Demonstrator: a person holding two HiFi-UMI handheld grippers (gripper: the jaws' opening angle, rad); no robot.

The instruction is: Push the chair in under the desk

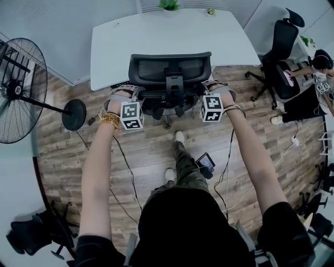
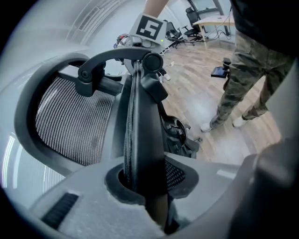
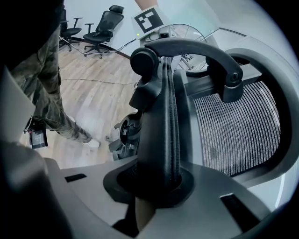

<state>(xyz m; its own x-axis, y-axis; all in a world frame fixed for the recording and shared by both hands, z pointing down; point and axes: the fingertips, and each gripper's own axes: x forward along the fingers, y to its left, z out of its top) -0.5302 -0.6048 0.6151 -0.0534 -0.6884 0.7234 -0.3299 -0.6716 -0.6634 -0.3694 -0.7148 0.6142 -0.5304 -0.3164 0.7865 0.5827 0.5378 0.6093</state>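
A black mesh office chair [image 1: 169, 70] stands at the near edge of the white desk [image 1: 156, 36], its seat partly beneath the top. My left gripper [image 1: 129, 100] is shut on the left edge of the backrest, and my right gripper [image 1: 211, 95] is shut on the right edge. In the left gripper view the backrest frame [image 2: 140, 140] runs up from between the jaws of the left gripper [image 2: 147, 196]. The right gripper view shows the same frame [image 3: 161, 135] clamped in the right gripper [image 3: 154, 189]. The chair's base is mostly hidden.
A large floor fan [image 1: 21, 88] stands at the left. At the right are another black office chair [image 1: 279, 52] and a seated person [image 1: 313, 94]. Cables run over the wooden floor, and a small device [image 1: 205, 162] hangs near my legs. A plant [image 1: 168, 5] sits on the desk's far edge.
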